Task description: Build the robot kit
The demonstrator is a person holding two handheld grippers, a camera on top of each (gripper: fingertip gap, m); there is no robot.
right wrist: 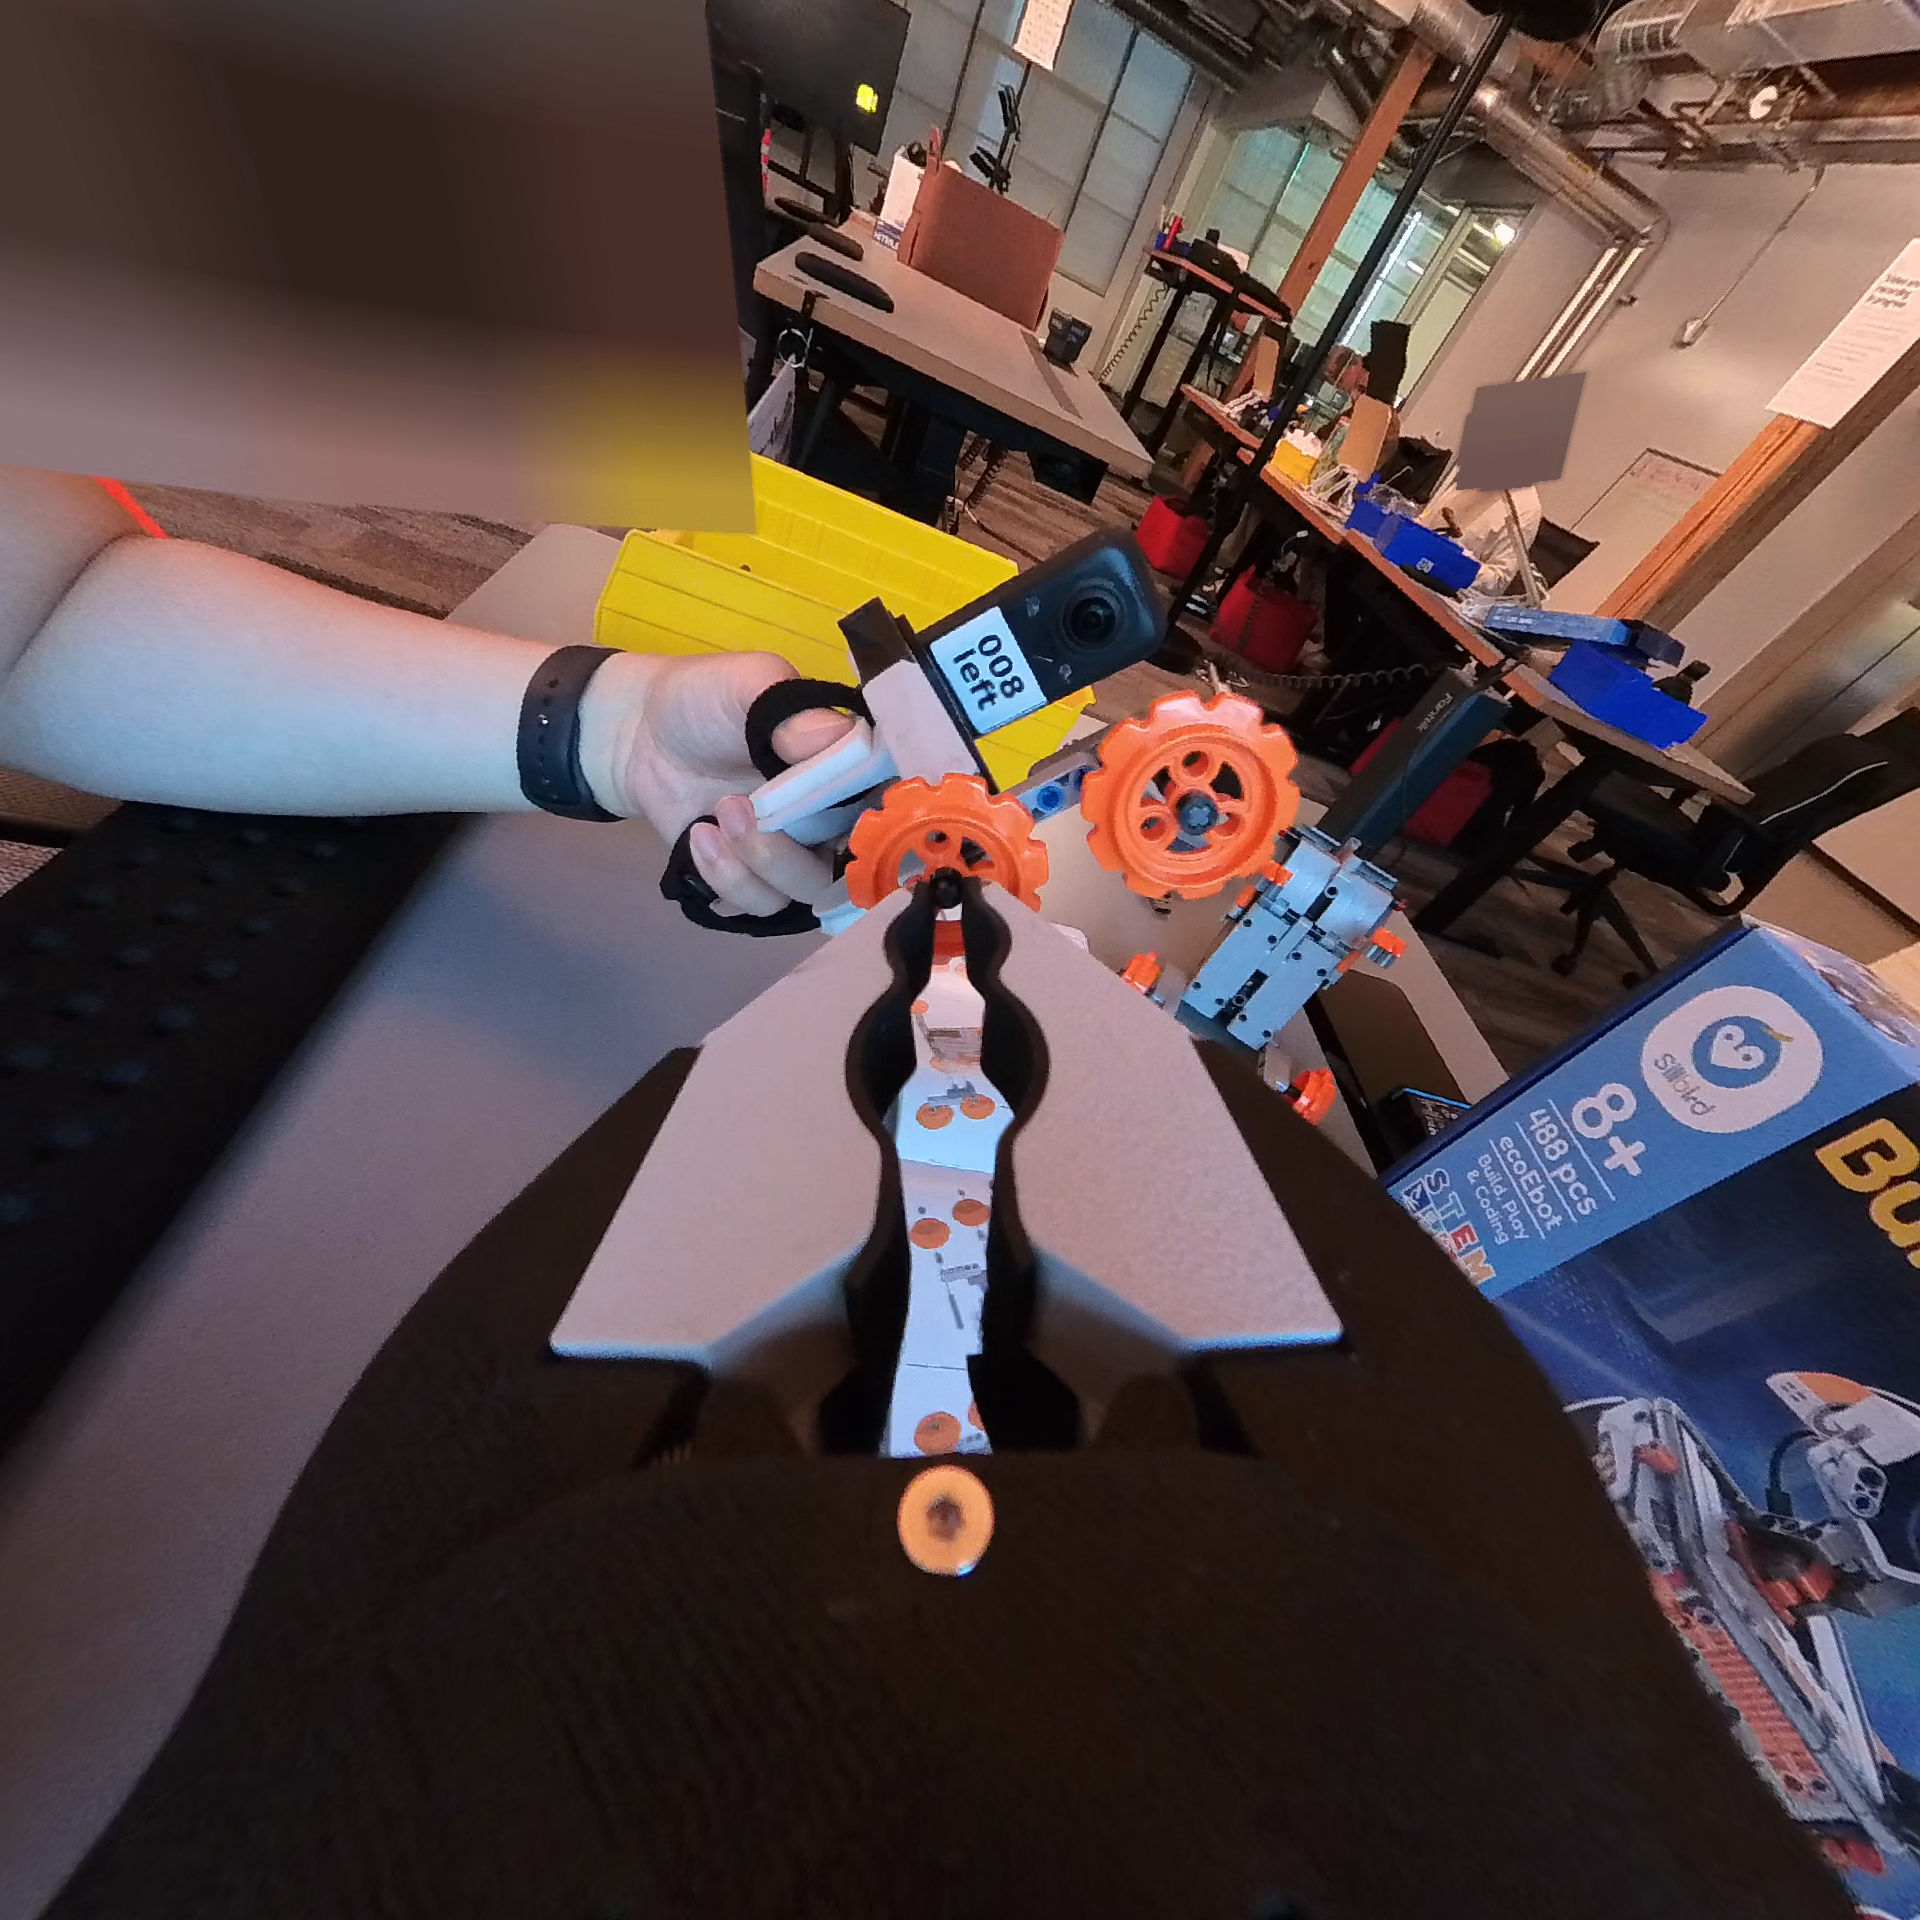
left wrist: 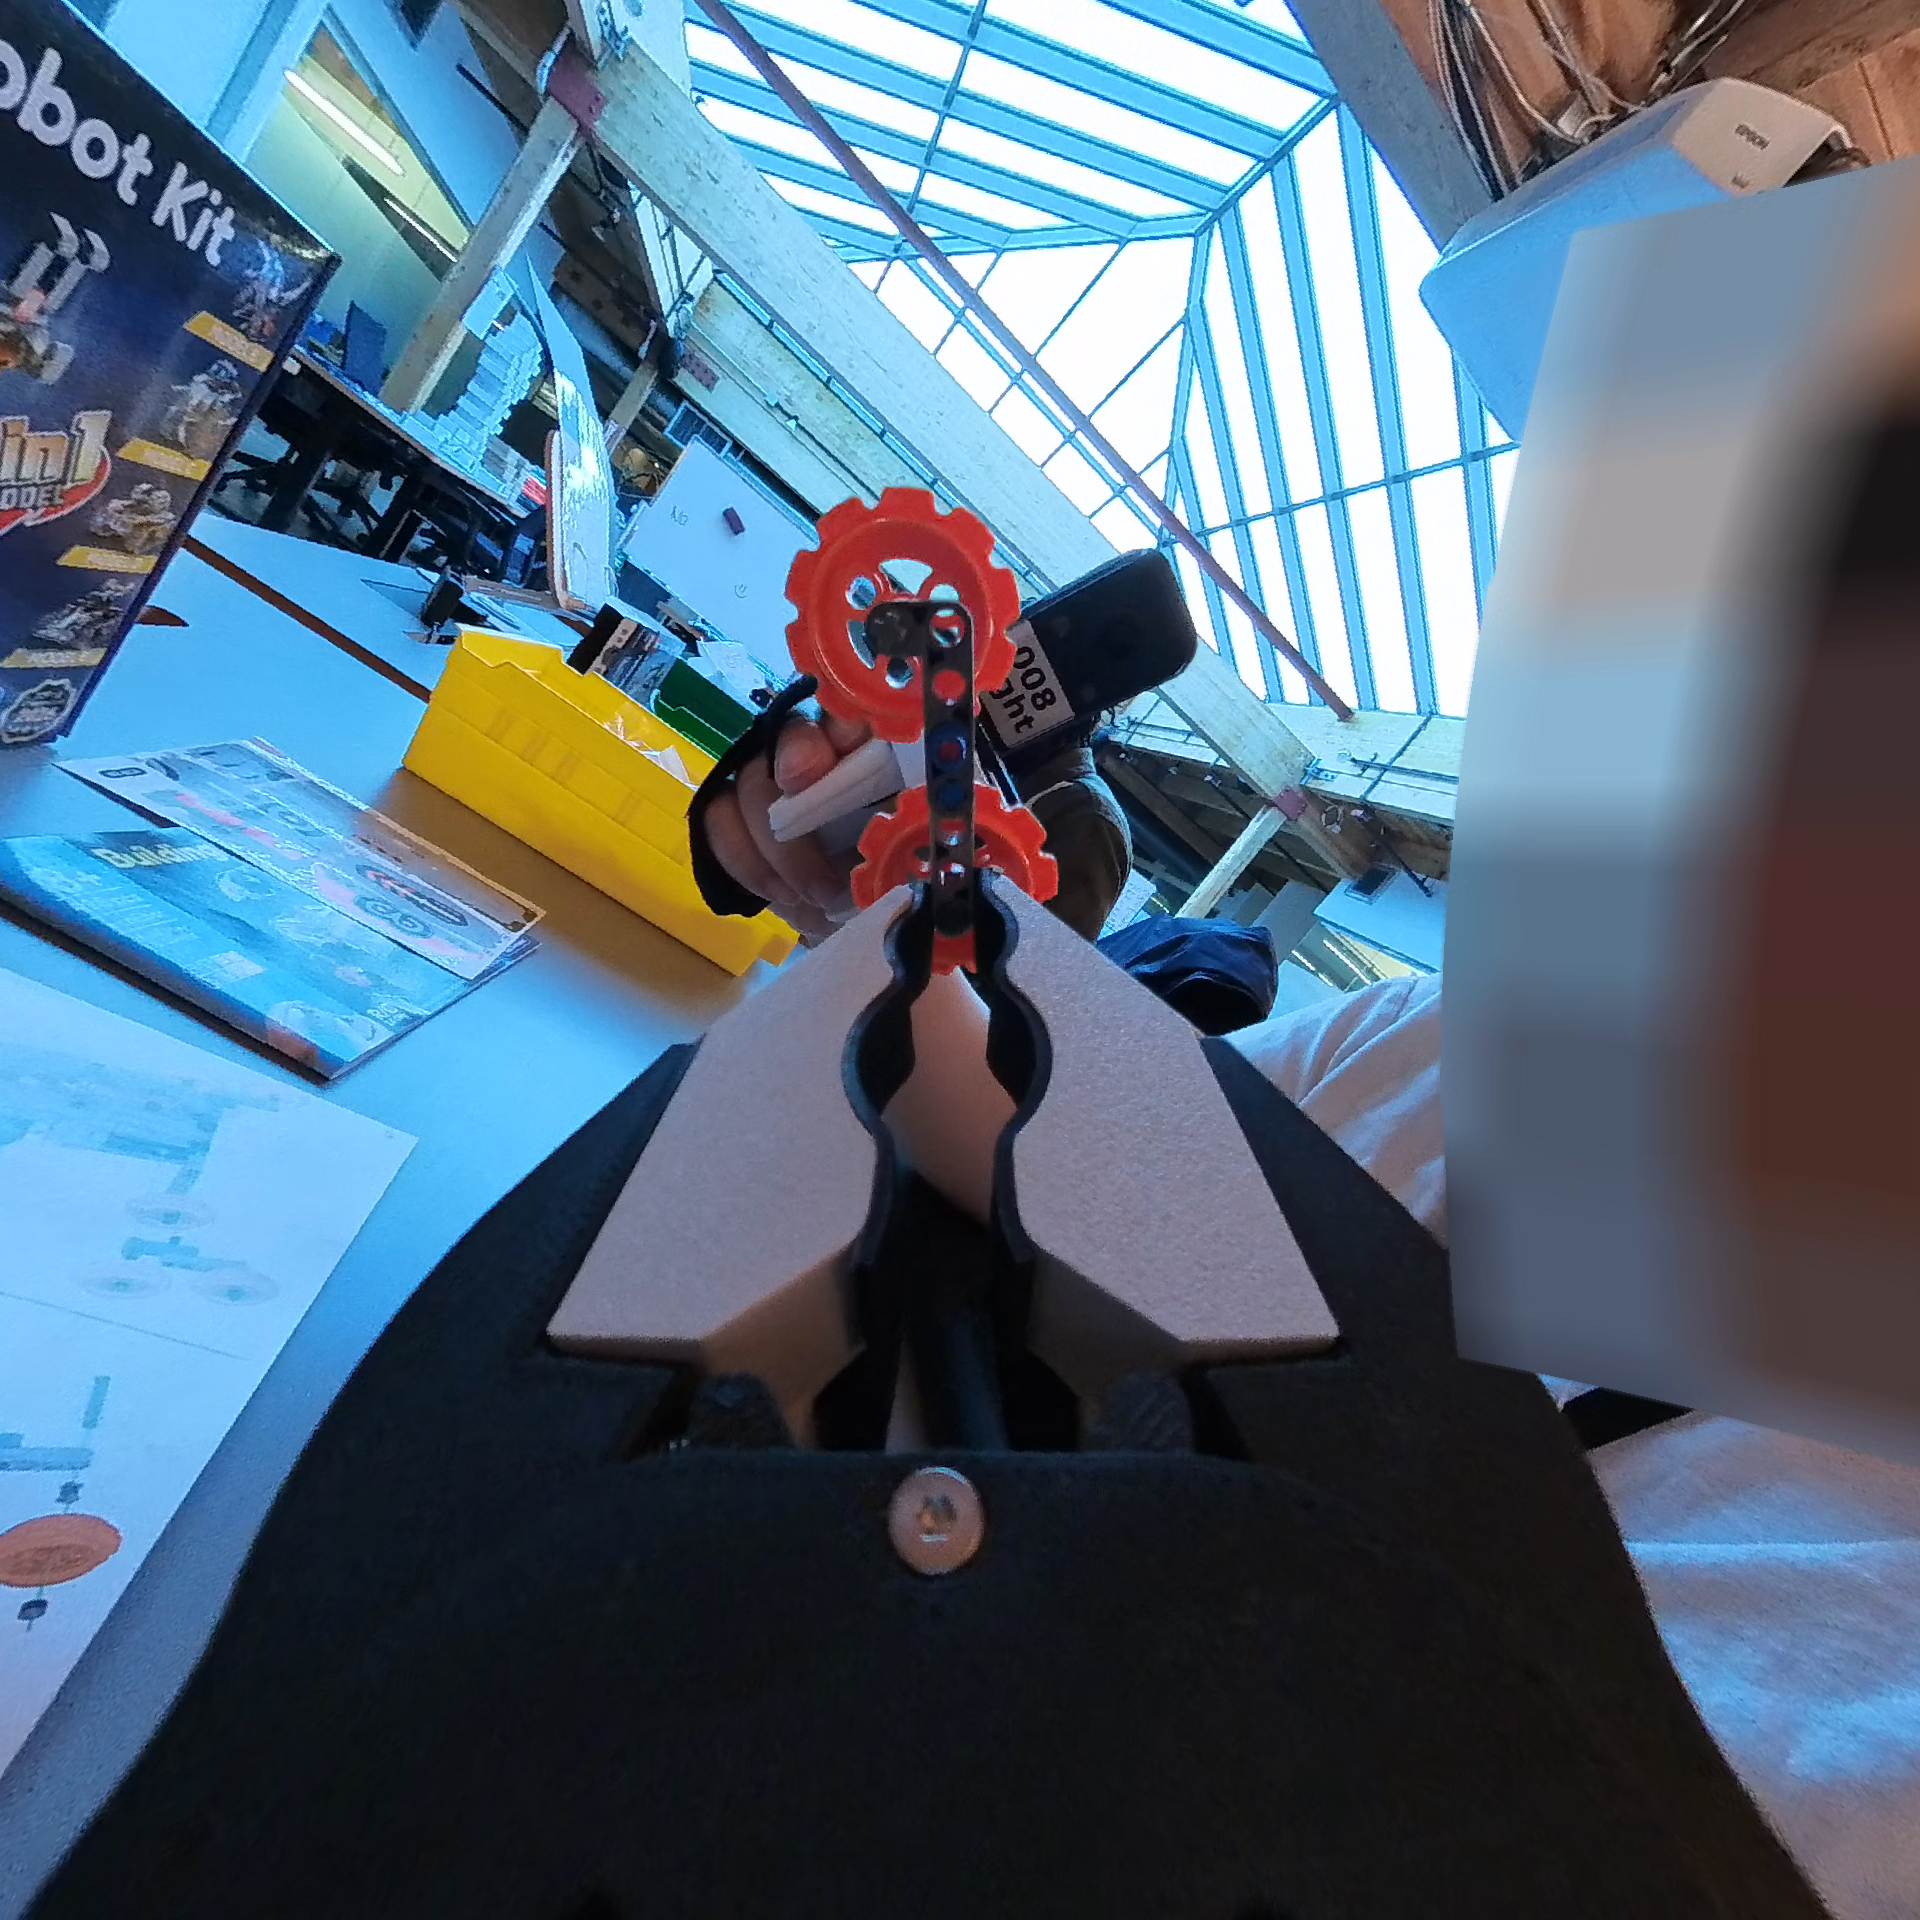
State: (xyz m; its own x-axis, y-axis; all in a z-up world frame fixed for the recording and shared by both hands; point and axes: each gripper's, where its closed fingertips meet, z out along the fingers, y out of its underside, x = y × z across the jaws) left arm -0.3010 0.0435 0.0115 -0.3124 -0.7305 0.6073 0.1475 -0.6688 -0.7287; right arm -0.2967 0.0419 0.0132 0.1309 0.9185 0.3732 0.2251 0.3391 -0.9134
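Note:
My left gripper is shut on the lower end of a grey holed beam and holds it up in the air. The beam carries two orange toothed wheels, an upper one and a lower one just above my fingertips. In the right wrist view the same wheels show as a near one and a far one. My right gripper is shut on a small black pin at the near wheel's hub. The two grippers face each other, with the other gripper's camera behind the wheels.
A yellow bin stands on the table behind. A grey and orange brick model stands right of the wheels. A blue kit box is close by. Instruction booklets lie on the table. Left and right tips are no more than a few centimetres apart.

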